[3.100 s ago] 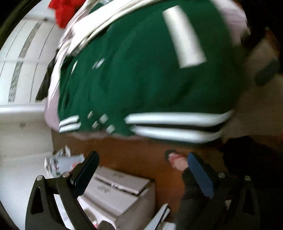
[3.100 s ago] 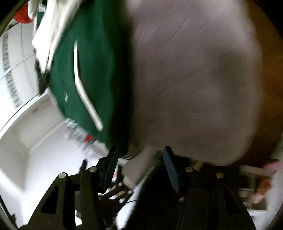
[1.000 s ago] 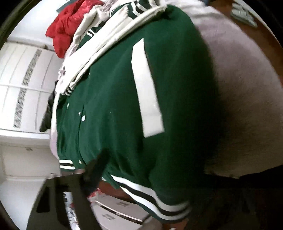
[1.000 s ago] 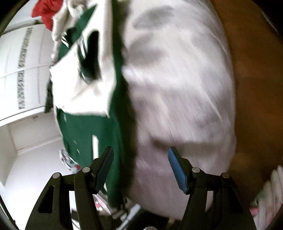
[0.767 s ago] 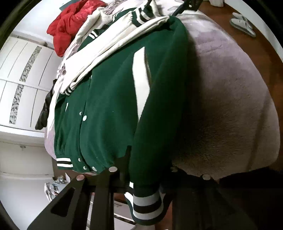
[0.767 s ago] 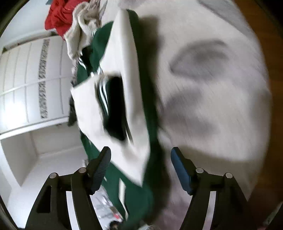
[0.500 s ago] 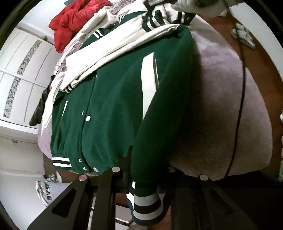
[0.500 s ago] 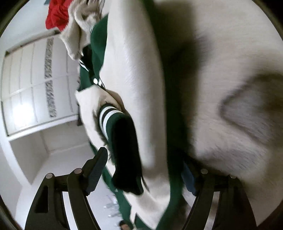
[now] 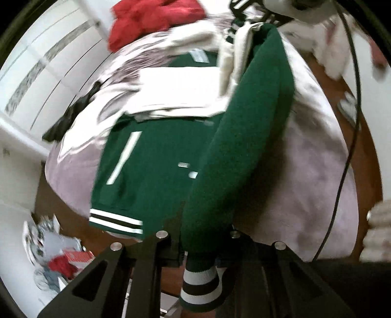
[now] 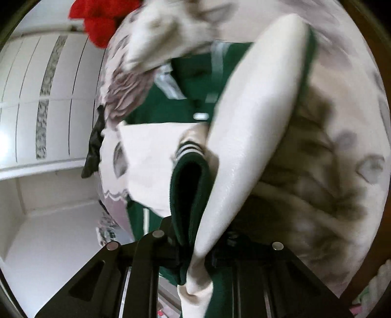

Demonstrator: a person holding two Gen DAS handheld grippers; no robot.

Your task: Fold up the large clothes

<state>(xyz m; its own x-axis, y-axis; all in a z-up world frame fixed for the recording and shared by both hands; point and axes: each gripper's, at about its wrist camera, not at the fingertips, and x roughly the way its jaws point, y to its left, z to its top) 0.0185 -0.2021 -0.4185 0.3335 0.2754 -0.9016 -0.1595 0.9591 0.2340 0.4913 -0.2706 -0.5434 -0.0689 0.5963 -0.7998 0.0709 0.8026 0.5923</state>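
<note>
A green varsity jacket [image 9: 151,171] with white sleeves lies front up on a bed covered by a pale blanket [image 9: 305,159]. My left gripper [image 9: 198,247] is shut on the jacket's green side edge just above the striped hem band [image 9: 200,286], which hangs below the fingers. That edge rises in a long green fold toward the top of the left wrist view. In the right wrist view my right gripper [image 10: 195,254] has its jaws closing, with the white sleeve [image 10: 249,127] and a green fold pinched between them. A striped cuff [image 10: 188,149] lies just beyond.
A red garment [image 9: 151,22] sits at the far end of the bed, with a dark item [image 9: 66,119] at the bed's left edge. White wardrobe doors [image 10: 36,97] stand to the left. A black cable [image 9: 347,146] crosses the blanket. Brown floor [image 9: 342,93] and clutter [image 9: 48,256] surround the bed.
Both grippers went from open to closed on the jacket. Both rose, lifting its near side edge and white sleeve off the blanket, so more of the bed shows below.
</note>
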